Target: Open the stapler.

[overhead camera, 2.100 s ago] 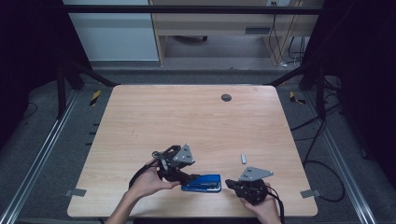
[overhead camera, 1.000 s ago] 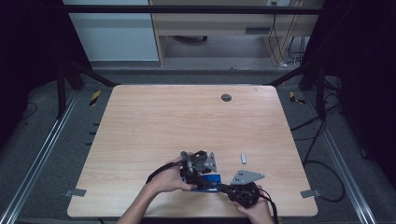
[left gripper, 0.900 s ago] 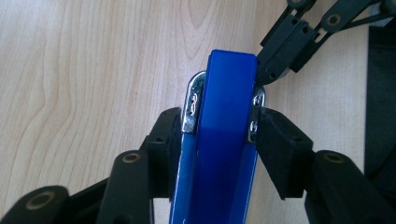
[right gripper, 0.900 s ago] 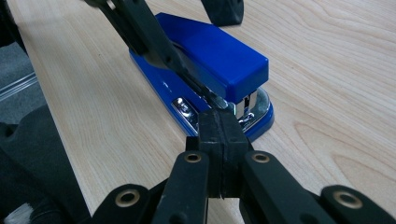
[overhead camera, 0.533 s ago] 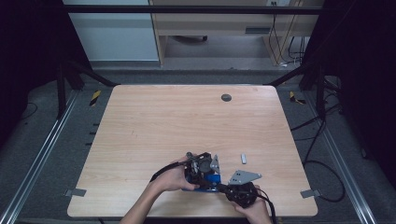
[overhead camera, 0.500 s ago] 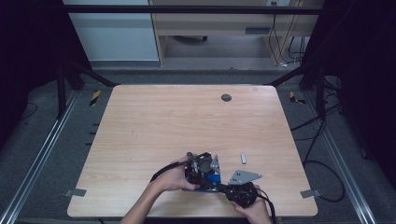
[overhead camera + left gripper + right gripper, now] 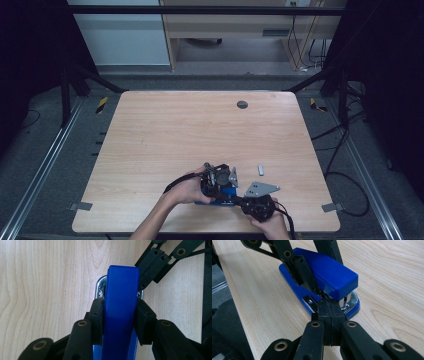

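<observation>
While jaws just closed clamp the glossy blue plastic stapler (image 7: 121, 315), left gripper (image 7: 120, 322), right gripper (image 7: 329, 315) pressed together

The stapler (image 7: 220, 196) lies on the table (image 7: 165, 135) near the middle of its near edge, with the left gripper (image 7: 218, 181) over it, jaws at either side of its top (image 7: 121, 302), and the right gripper (image 7: 239, 201) just to its right, jaws together at its front end (image 7: 348, 303). A small metal piece (image 7: 260, 170) lies on the tabletop a little farther from the near edge, just beyond the right gripper. A round hole (image 7: 242, 104) sits near the far edge, right of its middle, well apart from the rest.
</observation>
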The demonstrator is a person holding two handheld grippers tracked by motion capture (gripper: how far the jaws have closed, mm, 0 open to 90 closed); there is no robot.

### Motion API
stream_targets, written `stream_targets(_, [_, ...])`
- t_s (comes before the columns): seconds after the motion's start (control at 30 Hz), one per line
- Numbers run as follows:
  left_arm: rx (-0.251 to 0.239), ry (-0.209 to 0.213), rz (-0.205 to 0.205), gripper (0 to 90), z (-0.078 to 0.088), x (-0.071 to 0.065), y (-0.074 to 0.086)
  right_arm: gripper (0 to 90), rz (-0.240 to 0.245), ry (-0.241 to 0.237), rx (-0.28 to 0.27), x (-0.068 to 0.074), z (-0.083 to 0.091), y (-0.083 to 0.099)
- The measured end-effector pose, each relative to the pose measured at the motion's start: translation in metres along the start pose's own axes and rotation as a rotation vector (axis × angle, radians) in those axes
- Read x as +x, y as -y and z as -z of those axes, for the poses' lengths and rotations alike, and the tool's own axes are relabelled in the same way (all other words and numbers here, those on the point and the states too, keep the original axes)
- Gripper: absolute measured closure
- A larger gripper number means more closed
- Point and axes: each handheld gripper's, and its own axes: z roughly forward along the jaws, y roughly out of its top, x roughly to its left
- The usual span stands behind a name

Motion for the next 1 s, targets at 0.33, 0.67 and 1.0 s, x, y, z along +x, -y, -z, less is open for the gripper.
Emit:
stream_targets(0.33, [-0.010, 0.012, -0.001, 64.0, 0.0006, 0.0016, 0.0011, 90.0, -0.002, 0.002, 0.000, 0.0007, -0.0001, -0.0001])
stream_targets(0.67, [-0.016, 0.013, -0.014, 64.7, 0.0012, 0.0024, 0.0016, 90.0, 0.002, 0.013, 0.003, 0.0025, -0.0006, -0.0005])
stream_targets(1.0, [-0.021, 0.021, -0.023, 65.5, 0.0021, 0.0021, 0.0033, 90.0, -0.021, 0.004, 0.007, 0.0016, -0.0006, -0.0010])
